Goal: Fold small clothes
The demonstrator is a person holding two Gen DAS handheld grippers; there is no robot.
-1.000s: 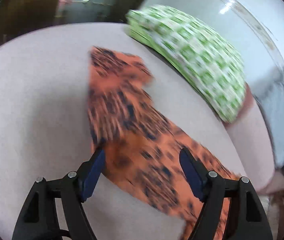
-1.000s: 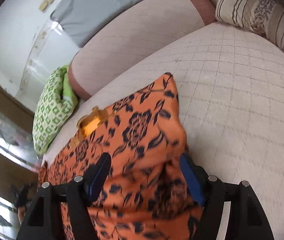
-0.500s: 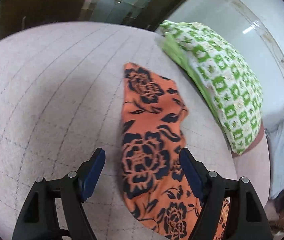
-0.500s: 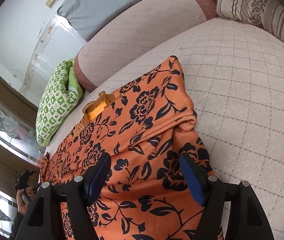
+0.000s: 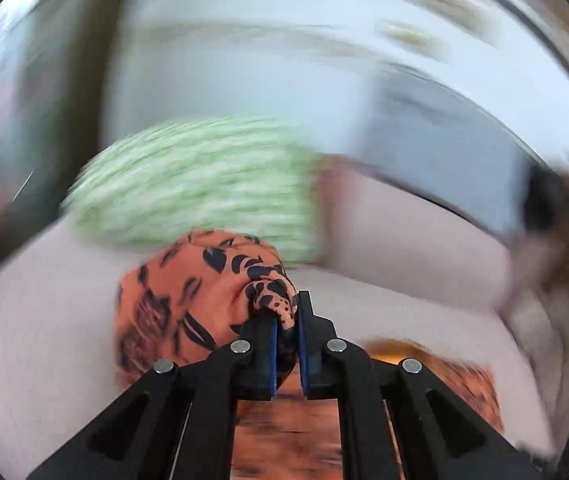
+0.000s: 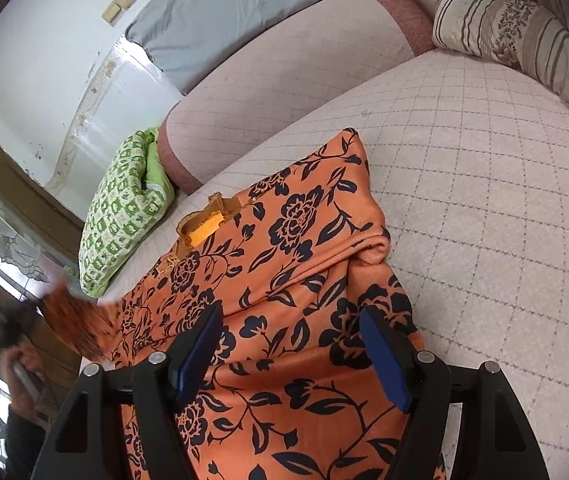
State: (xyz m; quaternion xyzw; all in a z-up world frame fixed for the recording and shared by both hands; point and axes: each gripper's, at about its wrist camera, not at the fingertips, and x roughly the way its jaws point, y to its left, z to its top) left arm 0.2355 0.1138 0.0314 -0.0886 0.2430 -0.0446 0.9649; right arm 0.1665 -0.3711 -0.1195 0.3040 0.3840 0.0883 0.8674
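Orange floral garment (image 6: 304, 280) sprawls across the quilted cushion (image 6: 484, 200), and the fold is only just getting going. Its far end reaches toward the green patterned pillow (image 6: 120, 216), and a yellow tag (image 6: 204, 232) shows at the opening on the pillow side. One rumpled ridge runs across the cloth on the side away from the pillow, so nothing lies flat or squared up.

Over on the pillow side, the left gripper (image 5: 286, 344) has its jaws clamped on a bunched end of the garment, cloth squeezed tight between the blue pads (image 5: 272, 352). That view is heavily smeared, so how high the end sits I cannot tell, though in the right wrist view a blurred orange flap (image 6: 72, 320) hangs clear of the cushion just below the pillow.

The right gripper (image 6: 292, 356) hovers over the near part of the garment with its jaws spread wide, gripping nothing; cloth shows between the fingers, but no pad presses on it.

My call: one end is secured, no completed fold is visible. Left to do, by the look of it: carry that end across, smooth the ridge, then make the remaining folds.
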